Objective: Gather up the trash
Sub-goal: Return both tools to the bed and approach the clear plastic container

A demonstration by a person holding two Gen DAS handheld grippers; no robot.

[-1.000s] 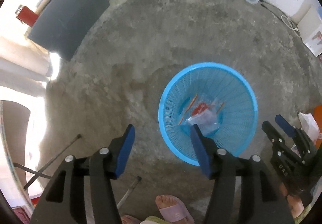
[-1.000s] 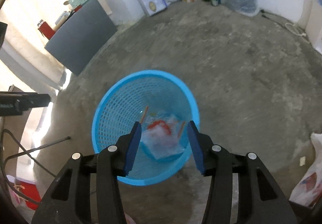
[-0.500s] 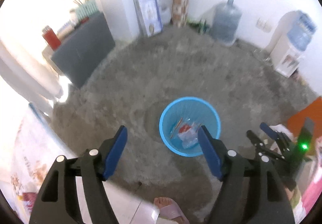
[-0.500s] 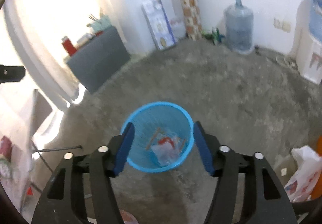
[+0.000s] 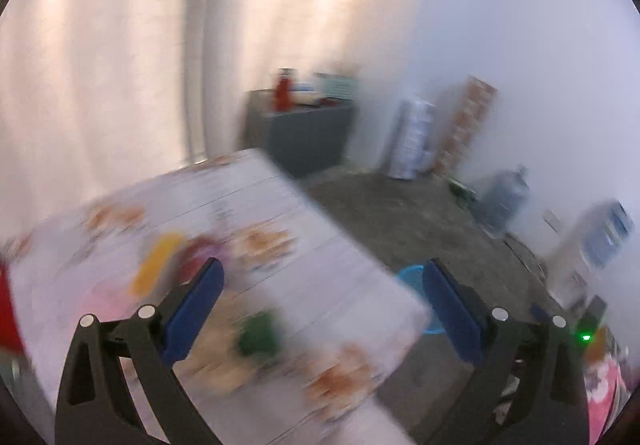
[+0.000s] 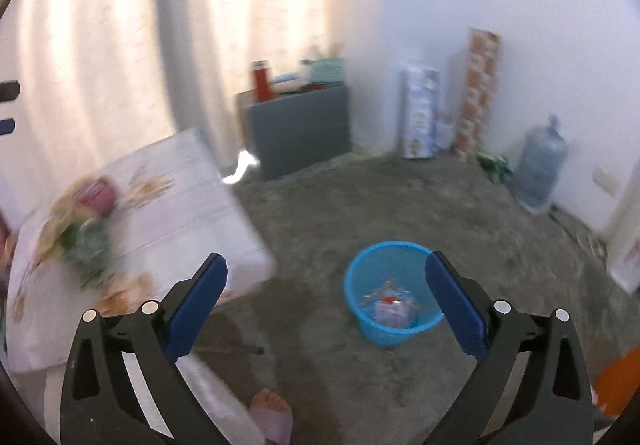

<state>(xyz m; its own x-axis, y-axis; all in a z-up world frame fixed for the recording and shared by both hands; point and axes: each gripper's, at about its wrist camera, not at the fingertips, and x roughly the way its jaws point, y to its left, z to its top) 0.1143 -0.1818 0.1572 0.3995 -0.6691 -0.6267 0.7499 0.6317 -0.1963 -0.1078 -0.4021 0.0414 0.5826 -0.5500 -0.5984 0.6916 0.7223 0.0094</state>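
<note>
open floor [image 6: 360, 205] around basket [image 6: 394, 297]

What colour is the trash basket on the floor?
Bright blue basket, clearest in the right wrist view.

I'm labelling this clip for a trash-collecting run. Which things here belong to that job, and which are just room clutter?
Part of the job:
- blue basket on the floor, wrappers already inside
- blurred litter on the table: green item, yellow item
- left gripper and right gripper, both open and empty

Just lying about:
- water jug
- grey cabinet
- red bottle
</note>
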